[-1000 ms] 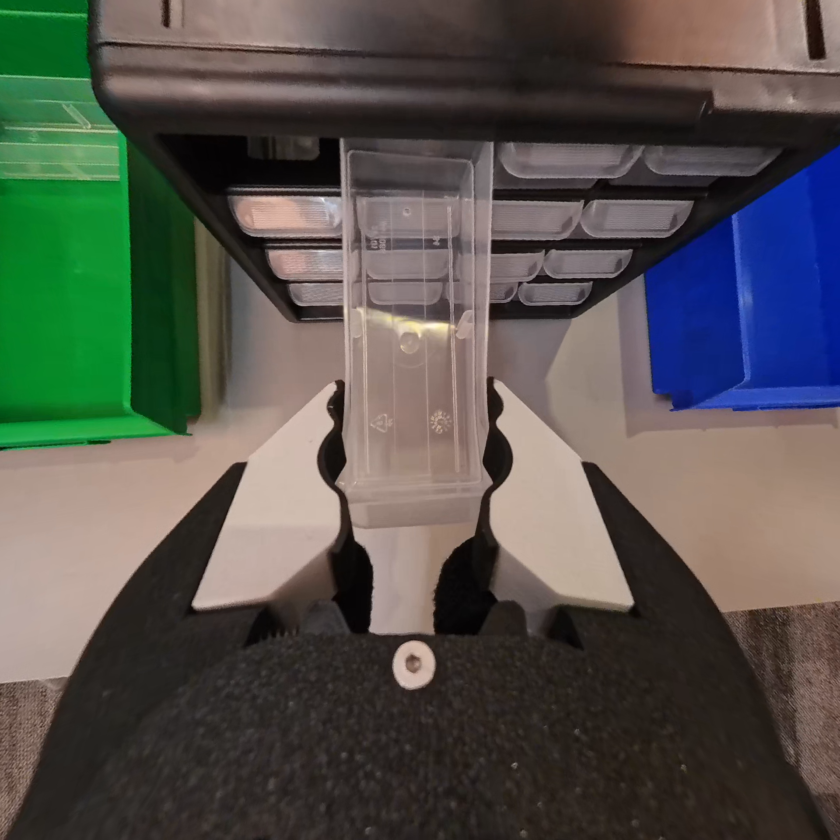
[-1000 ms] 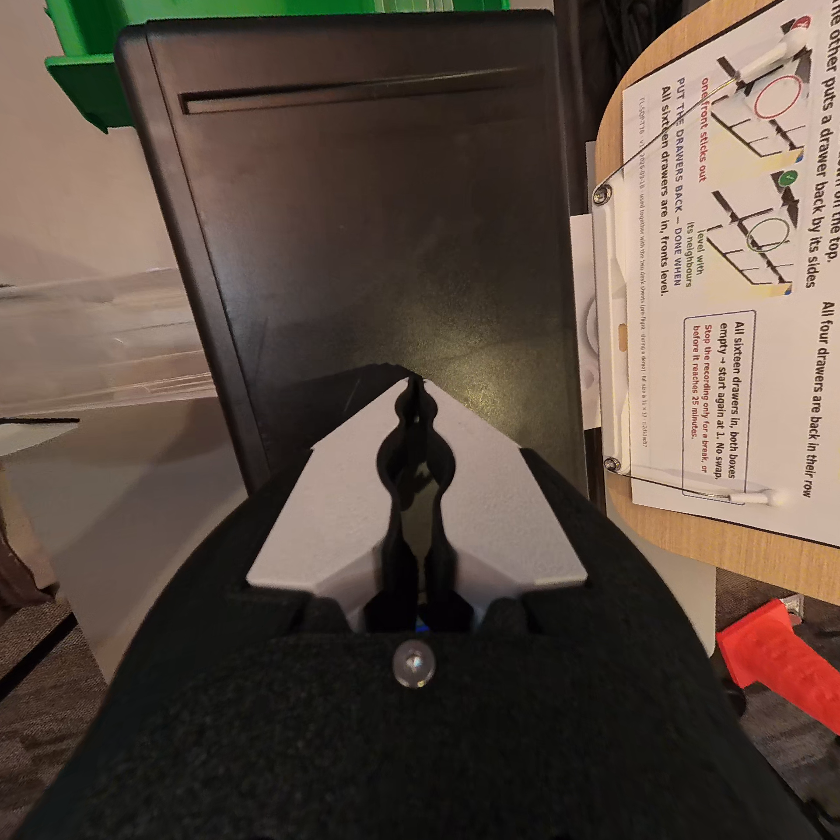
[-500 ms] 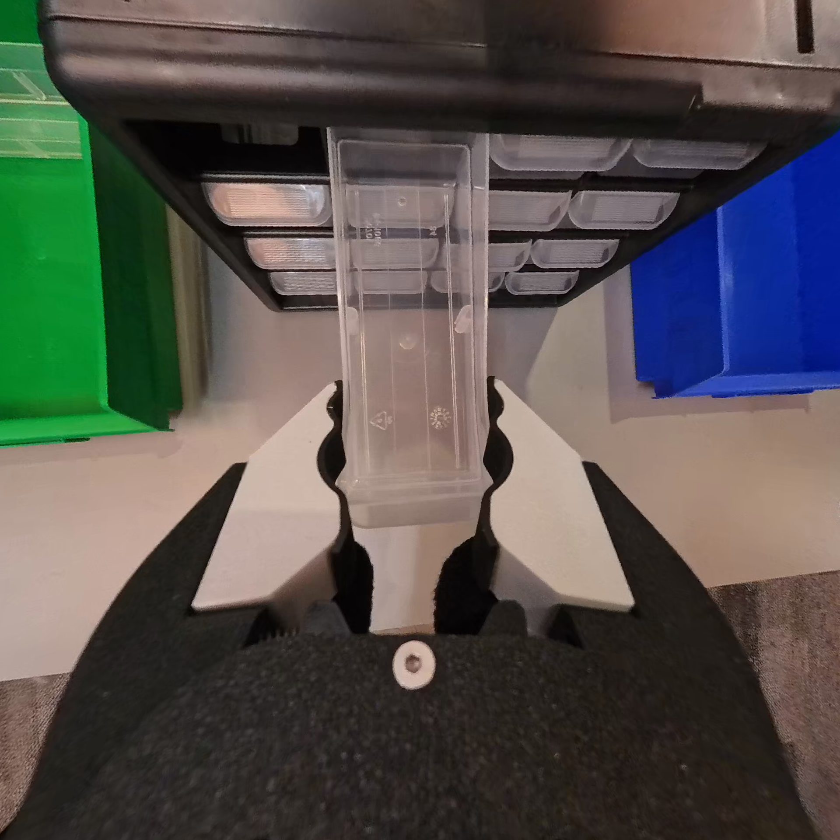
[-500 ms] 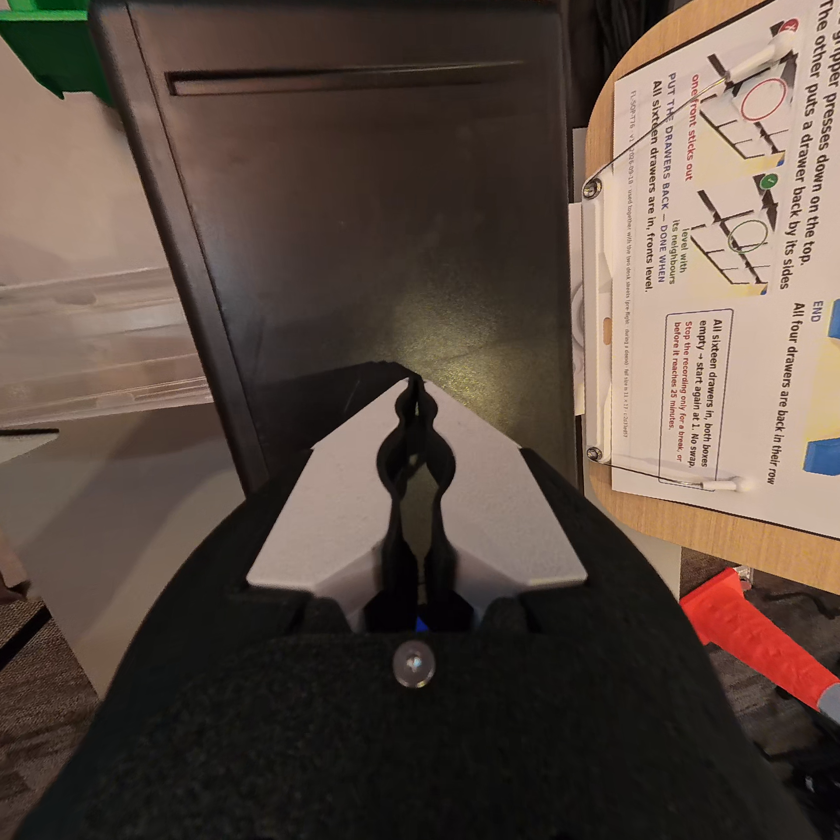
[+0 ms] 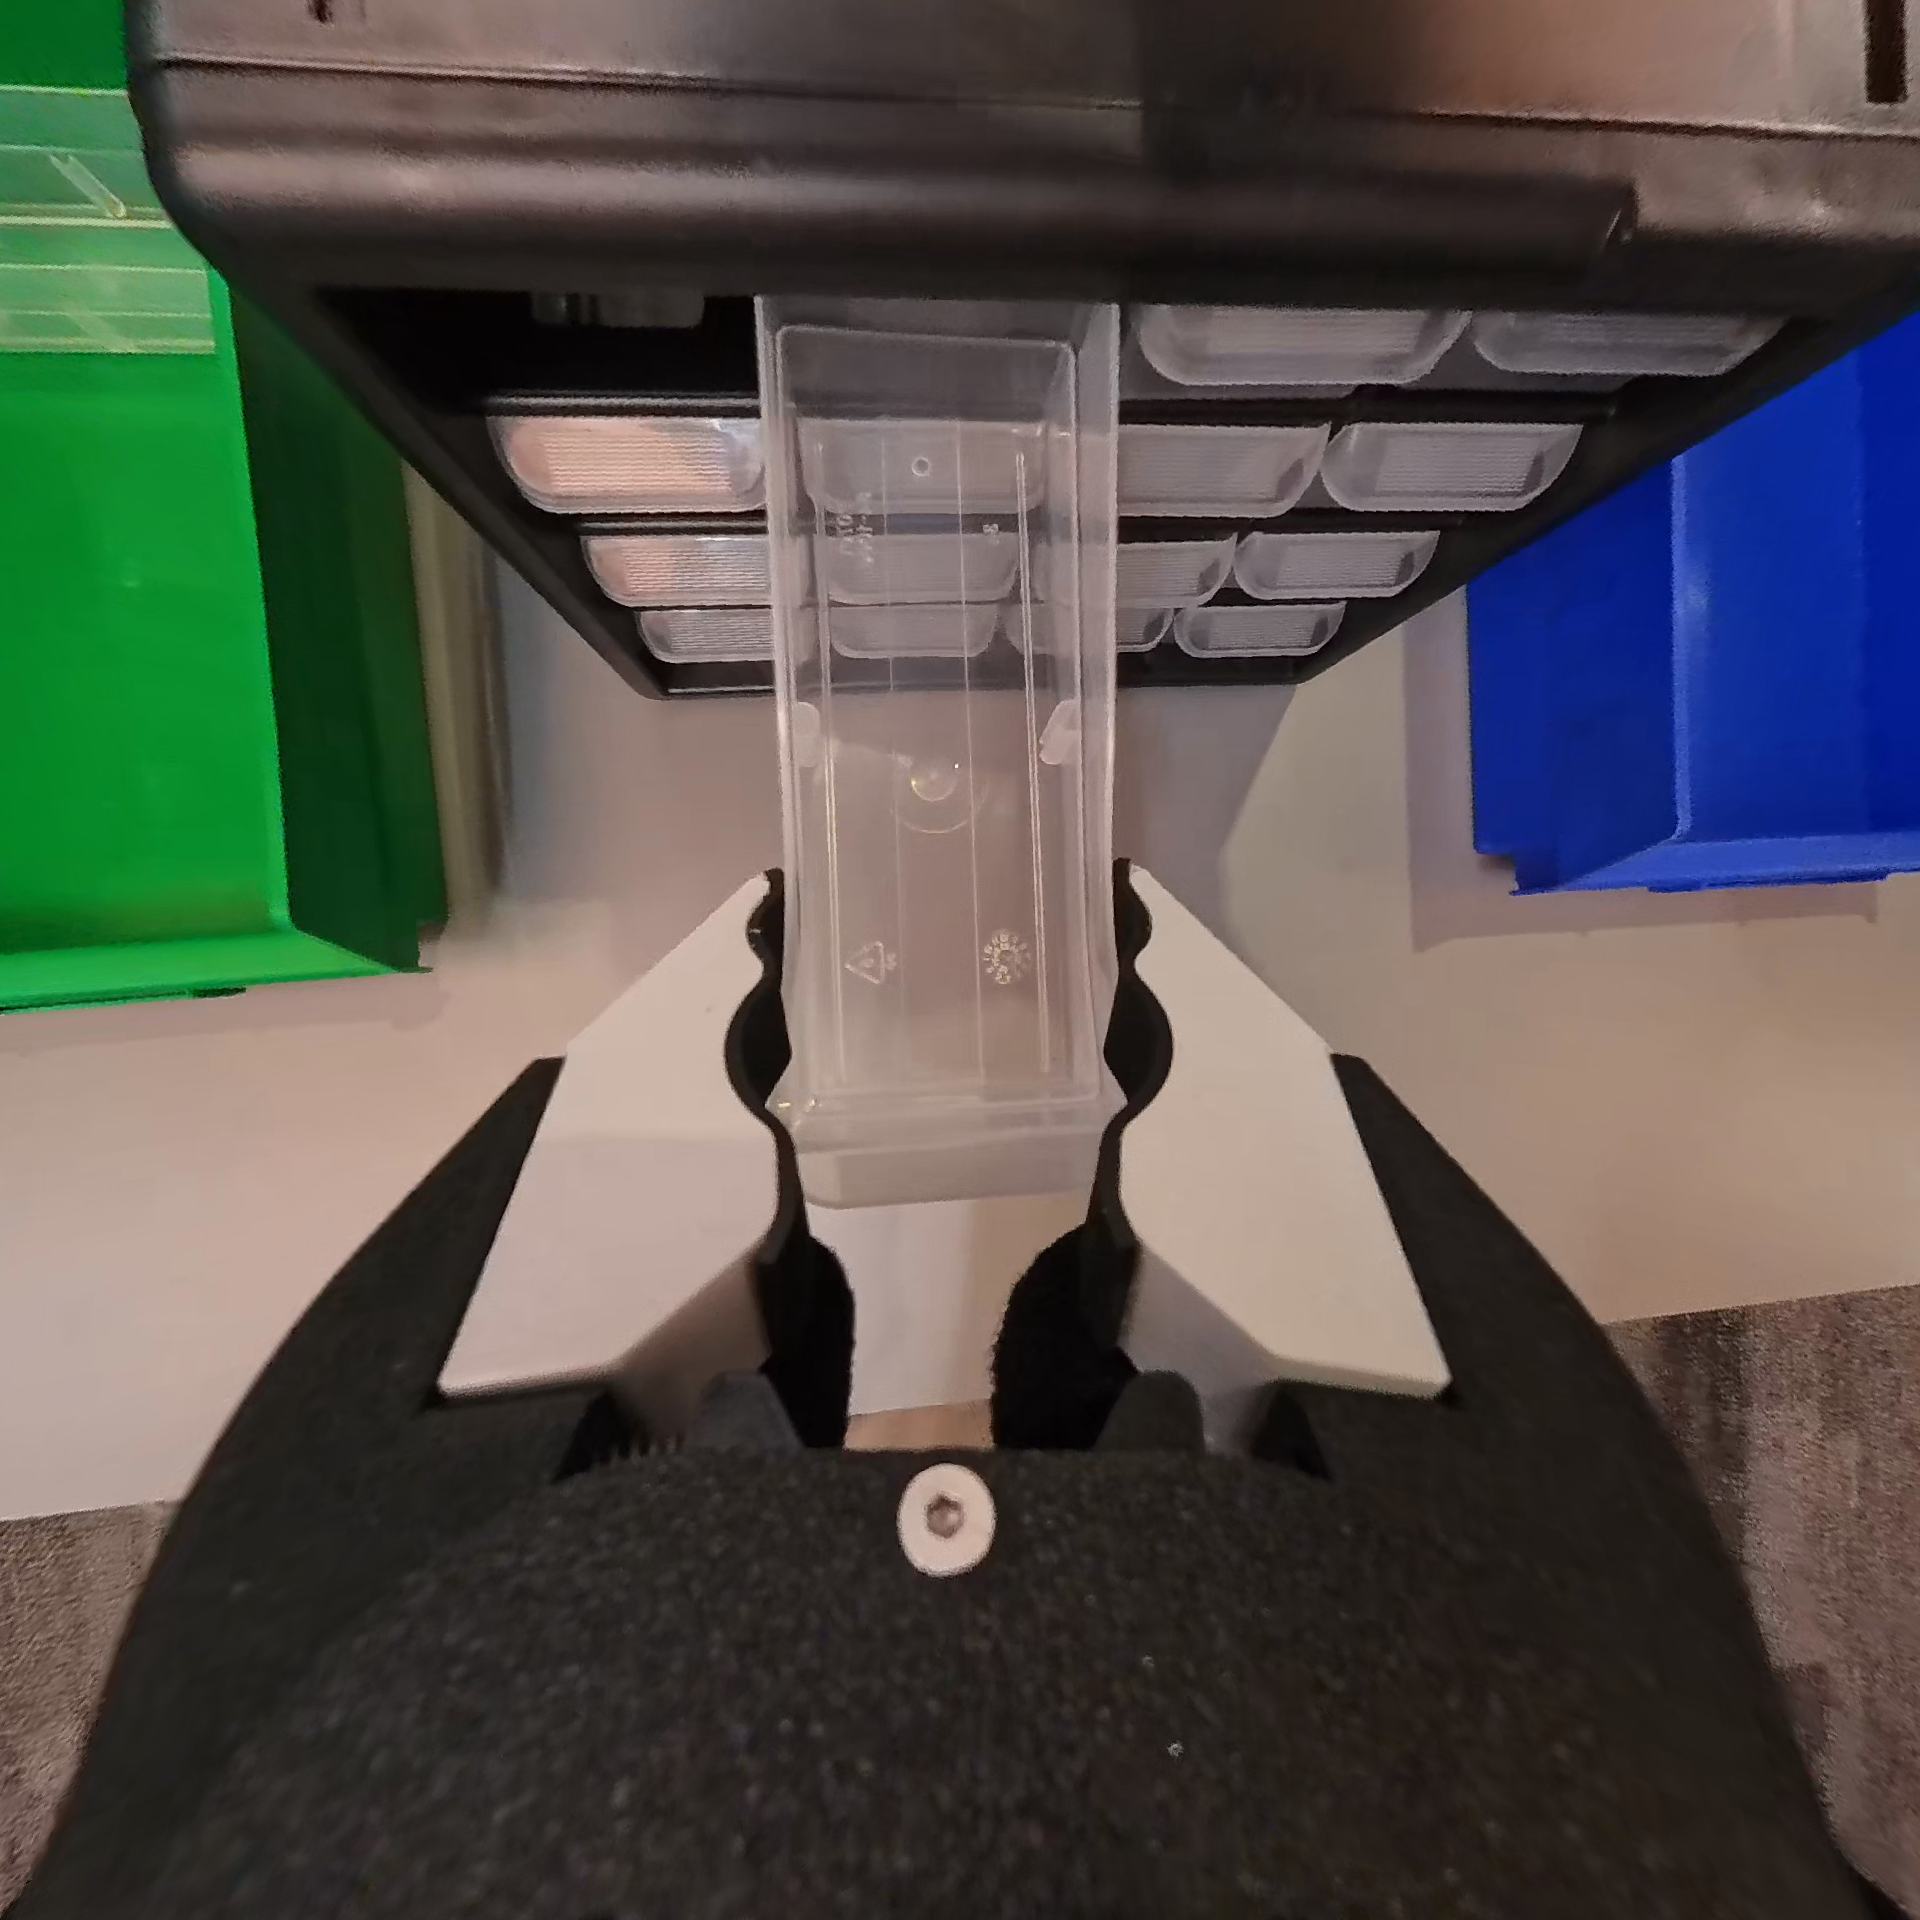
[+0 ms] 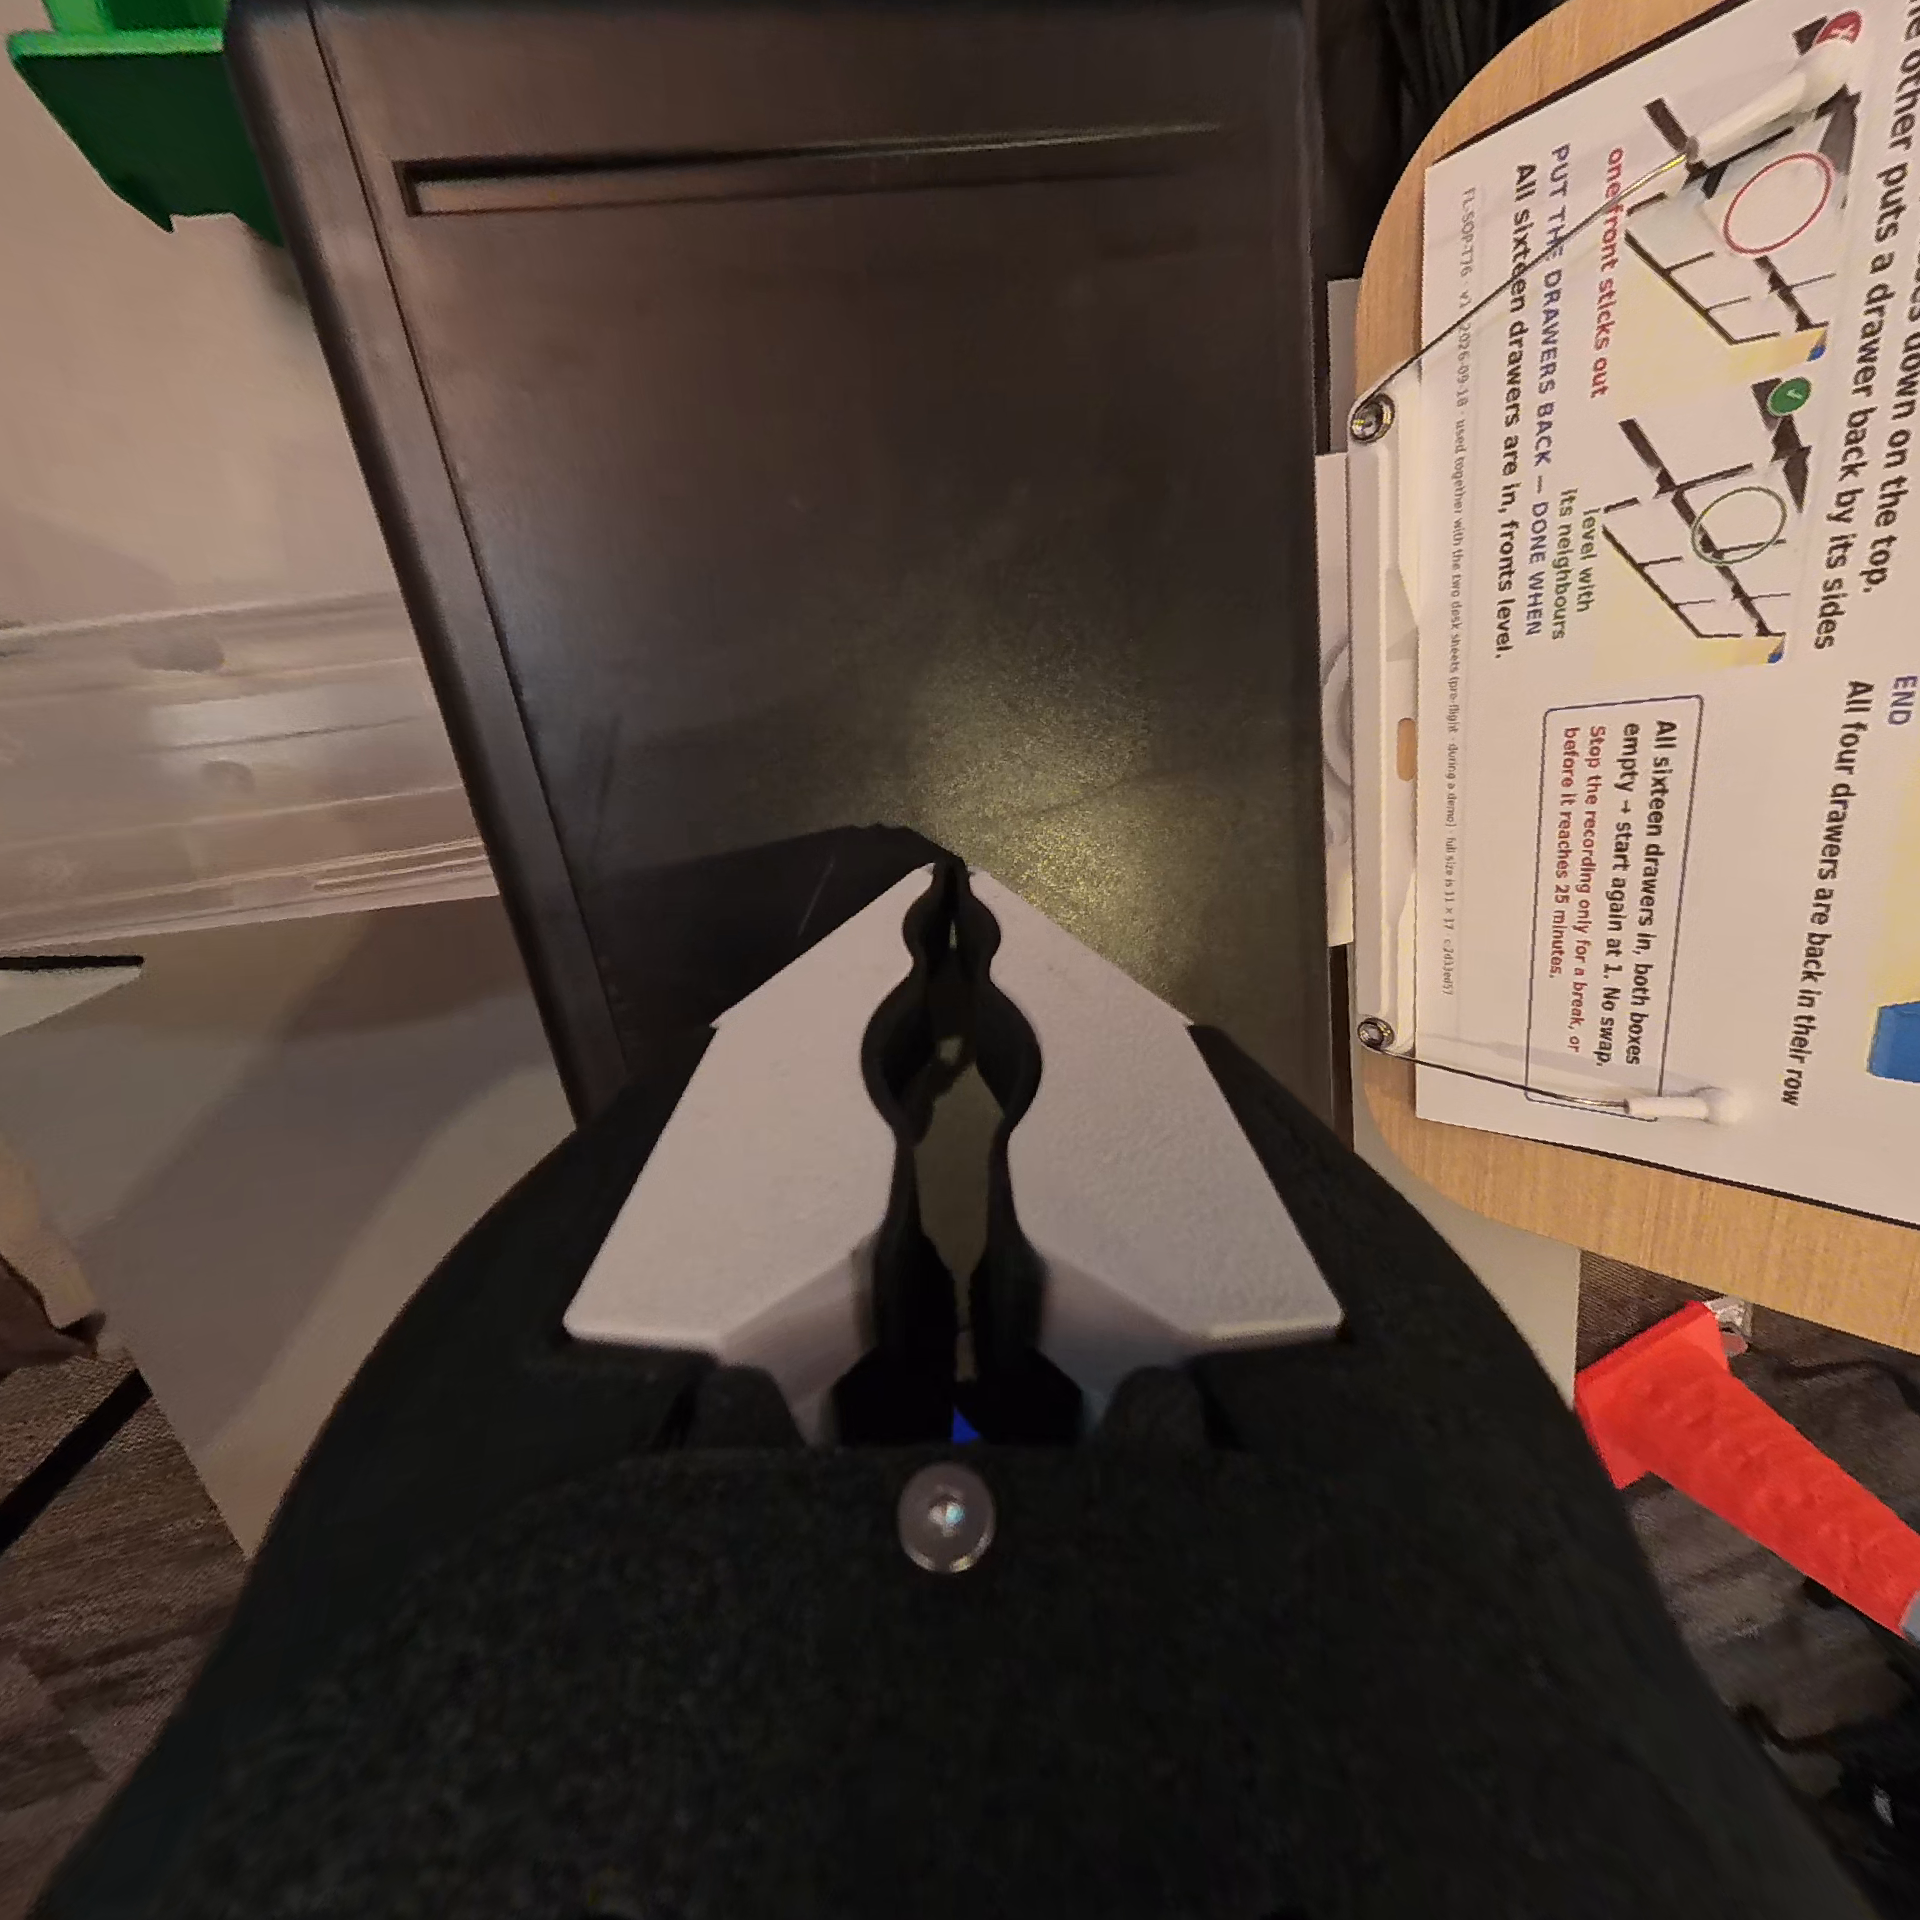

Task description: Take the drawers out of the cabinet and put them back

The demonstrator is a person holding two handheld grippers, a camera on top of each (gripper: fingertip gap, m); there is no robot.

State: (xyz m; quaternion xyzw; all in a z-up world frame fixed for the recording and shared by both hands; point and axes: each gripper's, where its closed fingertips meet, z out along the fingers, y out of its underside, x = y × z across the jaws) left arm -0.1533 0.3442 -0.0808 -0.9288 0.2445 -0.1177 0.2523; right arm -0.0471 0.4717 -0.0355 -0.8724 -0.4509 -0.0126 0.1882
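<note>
The black cabinet fills the top of the left wrist view, with several clear drawers in its rows. My left gripper is shut on the sides of a clear drawer. The drawer's far end sits in the second slot of the top row and most of its length sticks out. The top-left slot looks empty and dark. My right gripper is shut and empty, its tips resting on the cabinet's top. The held drawer shows blurred at the left of the right wrist view.
A green bin with clear drawers in it stands left of the cabinet, and a blue bin stands to the right. In the right wrist view a printed sheet lies on a wooden board, with a red object below it.
Both views shifted slightly against the cabinet. The drawer stays partway in its slot in my left gripper. My right gripper stays shut on the cabinet top.
</note>
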